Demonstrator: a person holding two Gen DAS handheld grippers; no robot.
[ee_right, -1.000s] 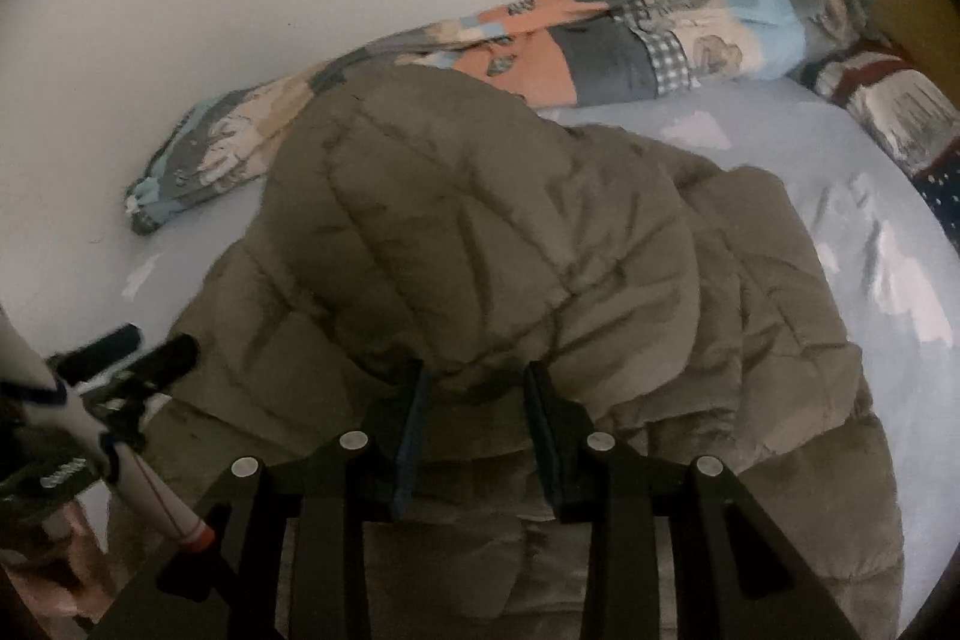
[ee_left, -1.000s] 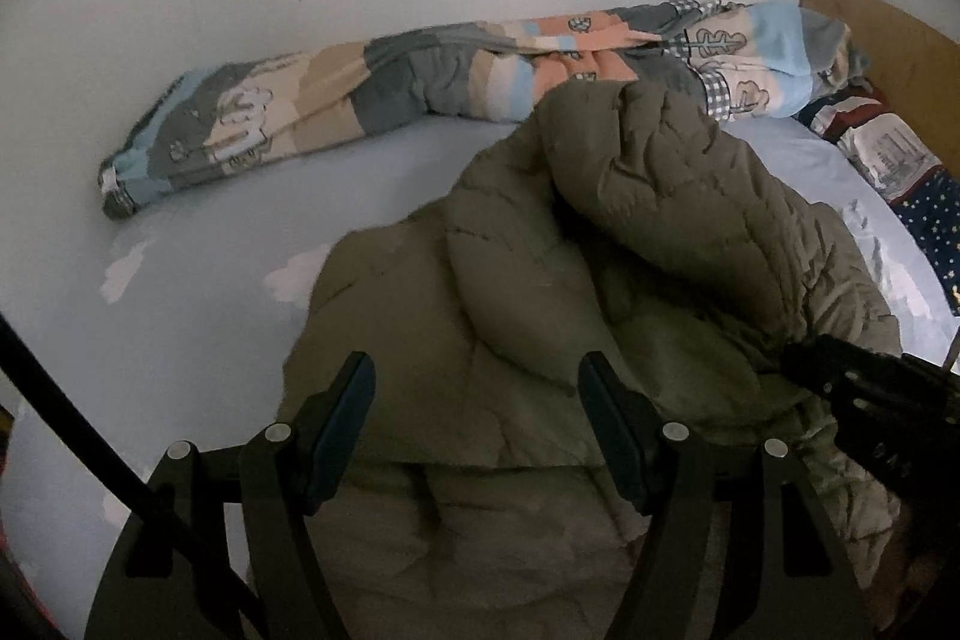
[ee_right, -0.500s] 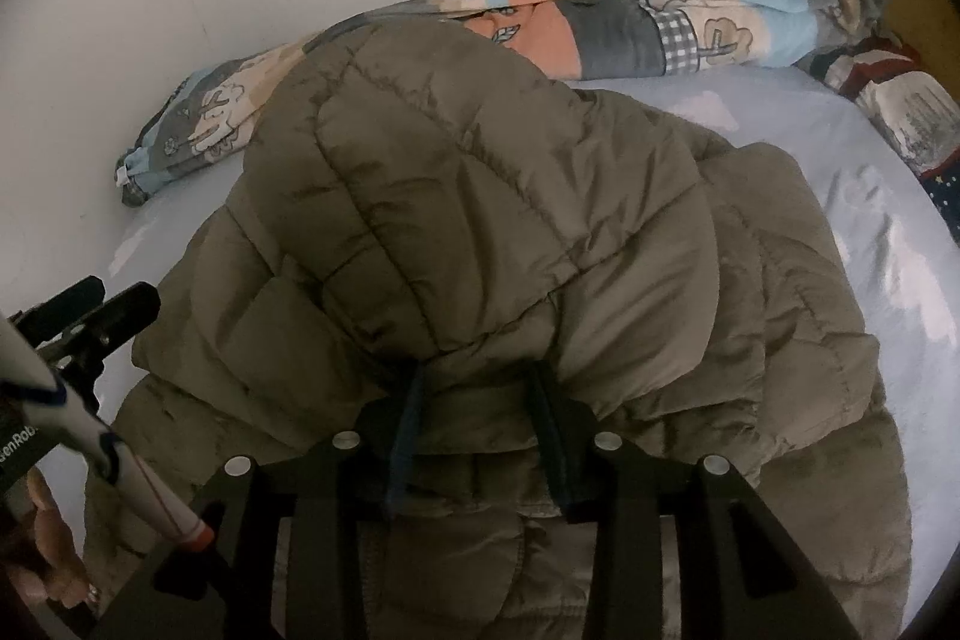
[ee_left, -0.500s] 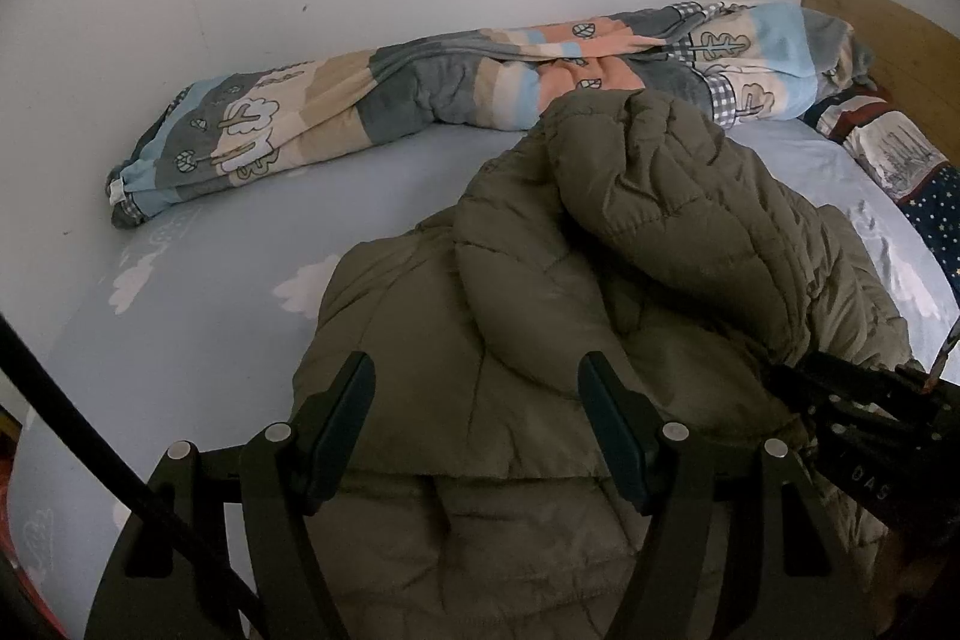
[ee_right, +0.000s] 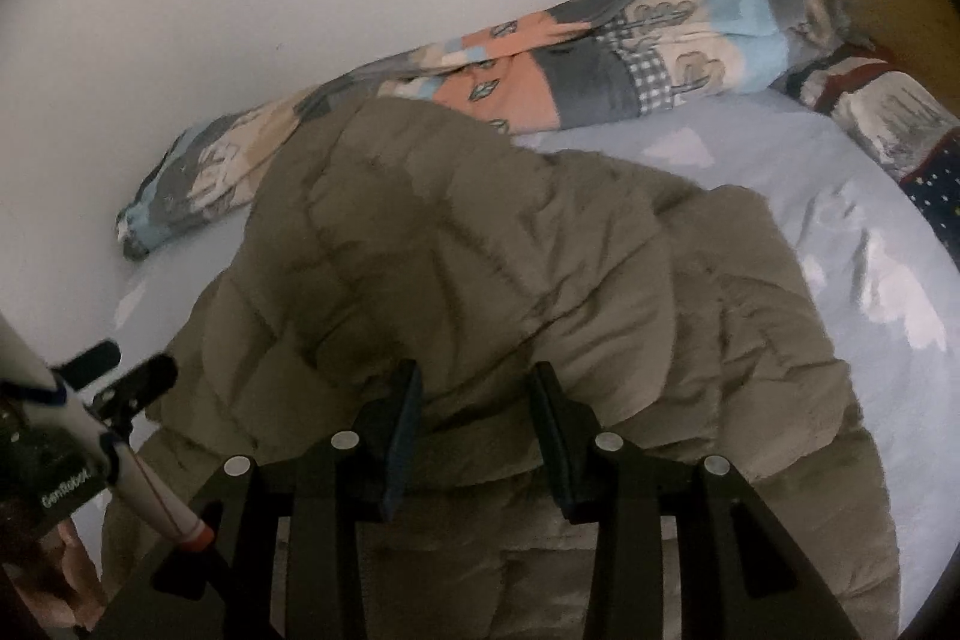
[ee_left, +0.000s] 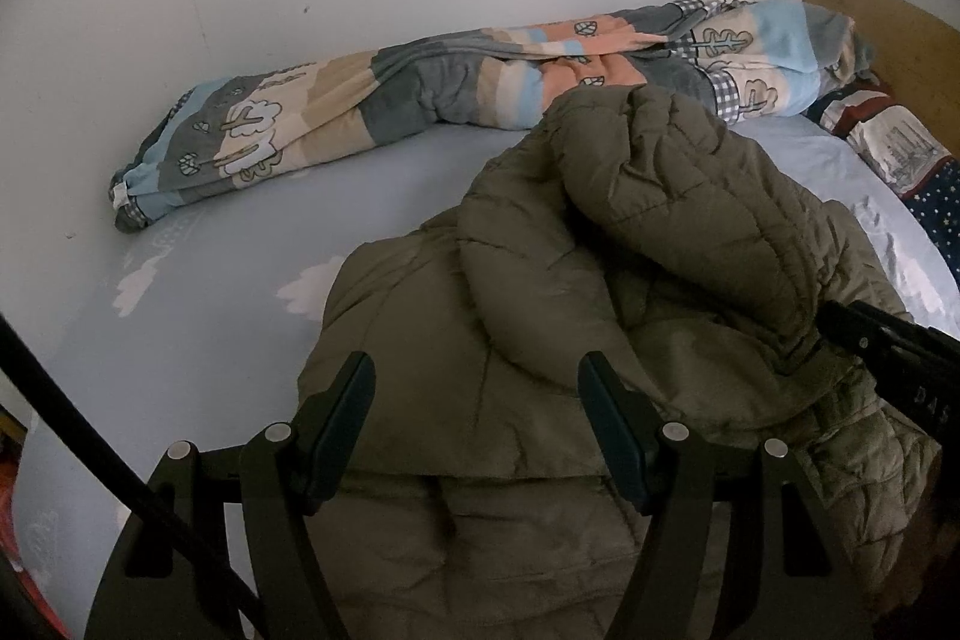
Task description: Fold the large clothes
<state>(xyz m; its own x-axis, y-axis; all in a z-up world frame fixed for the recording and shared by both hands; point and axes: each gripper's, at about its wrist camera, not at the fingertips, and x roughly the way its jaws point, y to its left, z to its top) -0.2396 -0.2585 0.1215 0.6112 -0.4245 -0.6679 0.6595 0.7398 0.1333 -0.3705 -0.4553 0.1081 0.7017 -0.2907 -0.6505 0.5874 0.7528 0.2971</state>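
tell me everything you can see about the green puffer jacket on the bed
The olive-green quilted jacket looks puffy and soft, stitched into padded panels. It lies crumpled on the light blue bed sheet, with one part folded over the rest in a raised hump, so it is only partly folded. Its far edge reaches toward the rolled patchwork quilt by the wall. The right gripper has a fold of it between its fingers; the left gripper hangs open over its near edge.
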